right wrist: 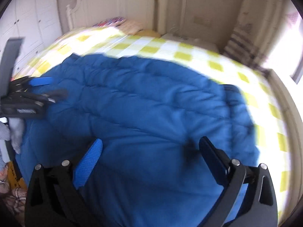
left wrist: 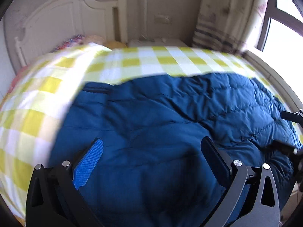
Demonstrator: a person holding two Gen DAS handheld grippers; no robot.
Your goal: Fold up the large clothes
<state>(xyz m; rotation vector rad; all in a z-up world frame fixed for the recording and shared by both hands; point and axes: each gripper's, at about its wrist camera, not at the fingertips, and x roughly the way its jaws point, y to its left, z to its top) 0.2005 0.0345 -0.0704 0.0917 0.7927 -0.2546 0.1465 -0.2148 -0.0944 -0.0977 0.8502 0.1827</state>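
A large blue quilted down jacket (left wrist: 161, 117) lies spread on the bed; it also fills the right wrist view (right wrist: 142, 98). My left gripper (left wrist: 151, 147) hangs open just above the jacket's near part, nothing between its fingers. My right gripper (right wrist: 150, 147) is open too, above the jacket's near edge. The left gripper shows at the left edge of the right wrist view (right wrist: 37, 92), over the jacket's left side. Part of the right gripper shows at the right edge of the left wrist view (left wrist: 291, 132). Both views are blurred by motion.
The bed has a yellow and white checked sheet (left wrist: 132, 62). A white headboard (left wrist: 66, 19) stands behind, pillows by it. A striped cloth (left wrist: 212, 34) and a window (left wrist: 284, 19) are at the right. White wardrobes (right wrist: 28, 19) stand at the left.
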